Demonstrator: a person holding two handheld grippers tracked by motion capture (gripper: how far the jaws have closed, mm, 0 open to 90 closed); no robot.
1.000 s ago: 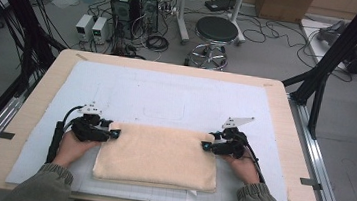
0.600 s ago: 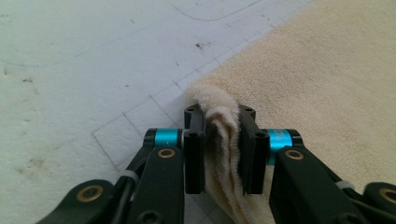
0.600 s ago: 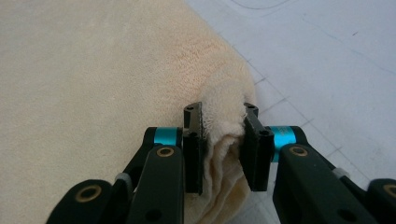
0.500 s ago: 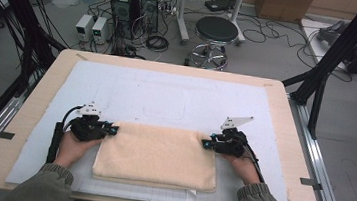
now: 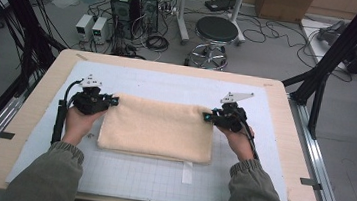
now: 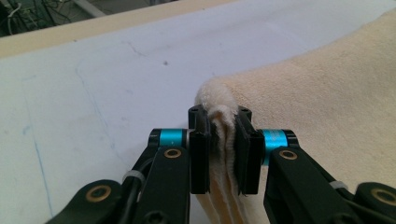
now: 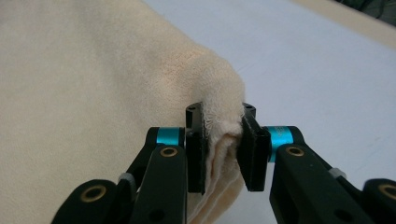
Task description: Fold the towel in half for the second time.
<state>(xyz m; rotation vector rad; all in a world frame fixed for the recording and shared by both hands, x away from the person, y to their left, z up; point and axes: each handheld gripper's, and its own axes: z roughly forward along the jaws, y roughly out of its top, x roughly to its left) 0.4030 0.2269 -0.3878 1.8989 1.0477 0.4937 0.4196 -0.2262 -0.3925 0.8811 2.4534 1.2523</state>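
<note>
Folded cream towel (image 5: 157, 127) lies mid-frame in the high view, on the pale gridded mat (image 5: 158, 179) that covers the wooden table (image 5: 29, 115). It is already doubled over: stacked layers show between the jaws in both gripper views, and a layered hem runs along the towel's lower edge.

Left gripper (image 5: 112, 100), left of centre in the high view: jaws have just been closing and now pinch the towel's upper-left corner. In the left gripper view the pads (image 6: 200, 149) press on a bunched wad of terry (several plies, squeezed narrow).

Right gripper (image 5: 207, 116), right of centre: same story, jaws have just been closing and are clamped on the upper-right corner. In the right gripper view the cloth humps up above the pads (image 7: 252, 154), so the corner looks lifted off the mat.

Progress, as judged:
- Done: at least one fold; both far corners gripped.
- In hand: start of the next fold, far edge raised a little at both ends while the near edge lies flat.
- Left: carry the far edge toward the bottom of the frame, lay it on the near edge, let go, square up.

White tag (image 5: 187, 172) pokes out below the near hem.
</note>
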